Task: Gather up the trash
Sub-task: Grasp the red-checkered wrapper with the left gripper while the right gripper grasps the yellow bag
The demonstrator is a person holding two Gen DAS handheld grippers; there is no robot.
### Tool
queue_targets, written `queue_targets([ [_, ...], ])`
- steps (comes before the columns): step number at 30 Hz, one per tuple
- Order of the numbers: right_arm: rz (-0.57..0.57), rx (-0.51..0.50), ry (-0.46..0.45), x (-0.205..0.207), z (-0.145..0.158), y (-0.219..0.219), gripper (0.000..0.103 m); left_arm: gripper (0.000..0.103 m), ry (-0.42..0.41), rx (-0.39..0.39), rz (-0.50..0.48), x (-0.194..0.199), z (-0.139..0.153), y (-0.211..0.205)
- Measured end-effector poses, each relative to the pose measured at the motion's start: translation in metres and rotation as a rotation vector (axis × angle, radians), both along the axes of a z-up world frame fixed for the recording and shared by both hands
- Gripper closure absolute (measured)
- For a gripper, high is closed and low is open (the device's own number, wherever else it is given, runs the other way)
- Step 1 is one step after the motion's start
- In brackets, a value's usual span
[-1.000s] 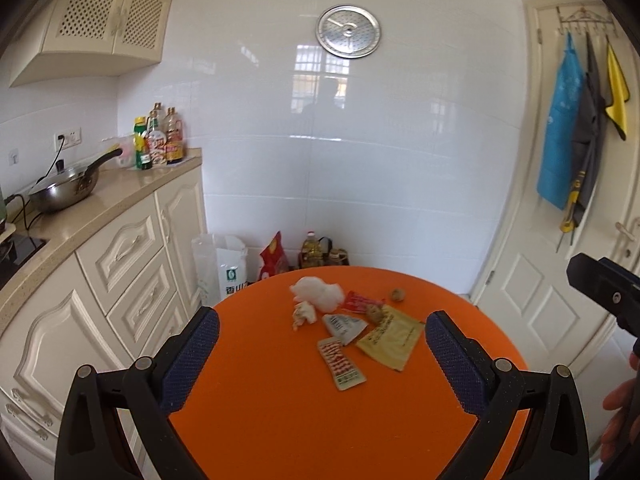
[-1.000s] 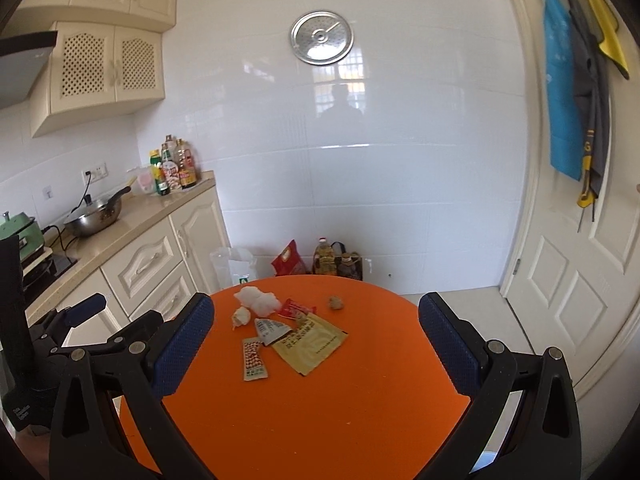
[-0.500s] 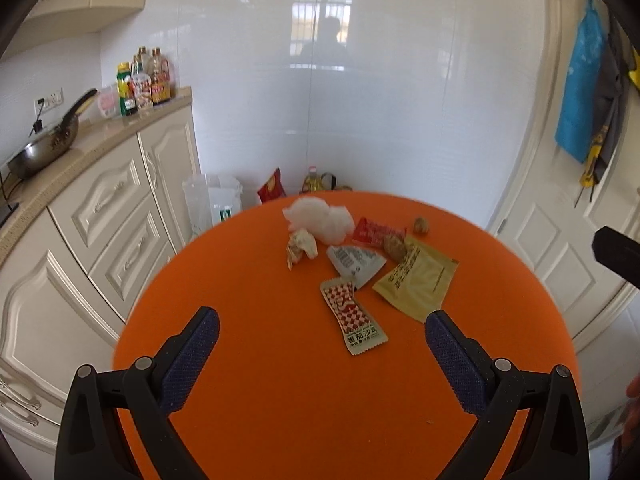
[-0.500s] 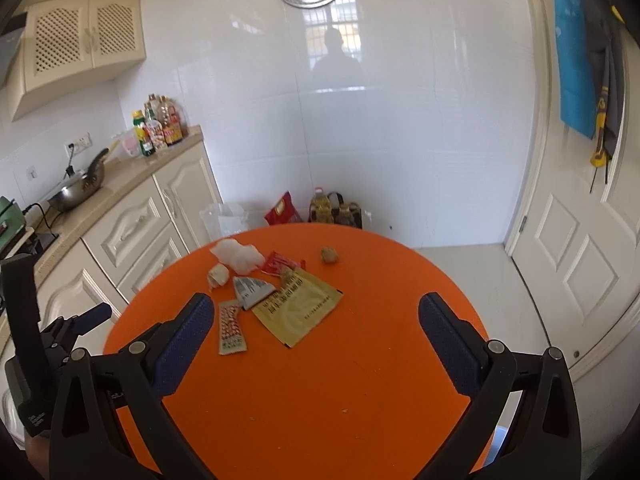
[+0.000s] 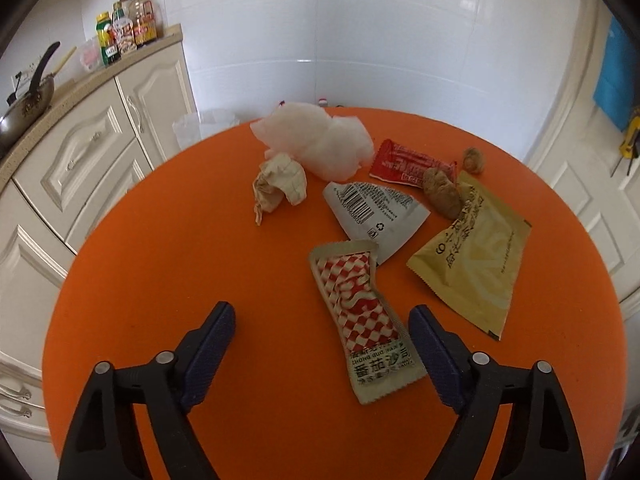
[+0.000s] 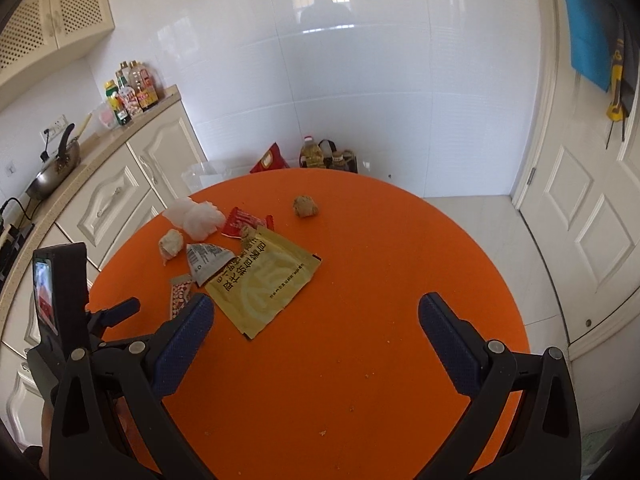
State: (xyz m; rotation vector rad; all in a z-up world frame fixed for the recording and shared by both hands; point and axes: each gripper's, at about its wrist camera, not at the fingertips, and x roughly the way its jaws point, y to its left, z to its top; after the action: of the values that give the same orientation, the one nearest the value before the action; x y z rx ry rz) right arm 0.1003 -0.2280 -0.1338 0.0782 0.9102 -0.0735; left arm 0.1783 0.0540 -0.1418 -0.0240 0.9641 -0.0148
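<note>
Trash lies on a round orange table (image 5: 180,280): a red-and-white checked sachet (image 5: 362,320), a grey wrapper with a barcode (image 5: 372,212), a yellow packet (image 5: 476,260), a red wrapper (image 5: 408,162), a white plastic wad (image 5: 316,140), a crumpled beige paper (image 5: 278,184) and two brown lumps (image 5: 442,192). My left gripper (image 5: 322,324) is open and low over the table, with the checked sachet between its fingers. My right gripper (image 6: 316,316) is open and empty above the table's near side, with the yellow packet (image 6: 264,280) just beyond its left finger.
White cabinets (image 5: 80,152) with a counter, a pan (image 5: 24,108) and bottles (image 5: 124,28) stand at the left. A clear bin (image 6: 204,174), a red bag and bottles (image 6: 316,154) sit on the floor behind the table. A white door (image 6: 588,200) is at the right.
Both grippers have come down and forward toward the table. The left one now has the checked sachet between its open fingers. The trash has not moved.
</note>
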Motion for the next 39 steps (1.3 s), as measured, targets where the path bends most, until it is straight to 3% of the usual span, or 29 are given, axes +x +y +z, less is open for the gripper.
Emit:
queue_targets([
  [5, -0.001, 0.012, 0.019, 0.007, -0.010, 0.000, 0.000, 0.044, -0.030, 0.008, -0.024, 0.032, -0.002, -0.012],
  [7, 0.003, 0.017, 0.027, 0.010, -0.014, 0.003, 0.000, 0.063, -0.038, -0.003, -0.031, 0.047, -0.001, -0.010],
  [10, 0.009, 0.027, 0.043, 0.014, -0.020, 0.008, 0.000, 0.083, -0.034, -0.035, -0.048, 0.071, 0.001, -0.001],
  [13, 0.016, 0.043, 0.062, 0.020, -0.027, 0.016, 0.000, 0.086, -0.026, -0.112, -0.073, 0.097, 0.001, 0.009],
  [16, 0.019, 0.053, 0.086, 0.027, -0.034, 0.024, 0.000, 0.091, -0.042, -0.111, -0.095, 0.112, 0.004, 0.008],
  [26, -0.076, 0.115, 0.150, 0.066, -0.068, 0.040, 0.000, 0.095, -0.067, -0.126, -0.097, 0.152, 0.002, 0.004],
  [30, -0.135, 0.076, 0.168, 0.084, -0.082, 0.046, 0.000, 0.093, -0.066, -0.112, -0.106, 0.179, -0.003, -0.001],
  [33, -0.122, -0.042, 0.175, 0.093, -0.089, 0.062, 0.001, 0.088, -0.051, -0.099, -0.107, 0.200, -0.006, -0.009],
  [36, -0.086, -0.102, 0.158, 0.090, -0.091, 0.069, 0.007, 0.086, -0.051, -0.096, -0.110, 0.203, -0.012, -0.012],
  [37, -0.075, -0.109, 0.153, 0.088, -0.091, 0.069, 0.013, 0.087, -0.054, -0.099, -0.110, 0.203, -0.014, -0.012],
  [39, -0.041, -0.108, 0.141, 0.084, -0.088, 0.068, 0.034, 0.089, -0.059, -0.117, -0.114, 0.218, -0.018, -0.016],
])
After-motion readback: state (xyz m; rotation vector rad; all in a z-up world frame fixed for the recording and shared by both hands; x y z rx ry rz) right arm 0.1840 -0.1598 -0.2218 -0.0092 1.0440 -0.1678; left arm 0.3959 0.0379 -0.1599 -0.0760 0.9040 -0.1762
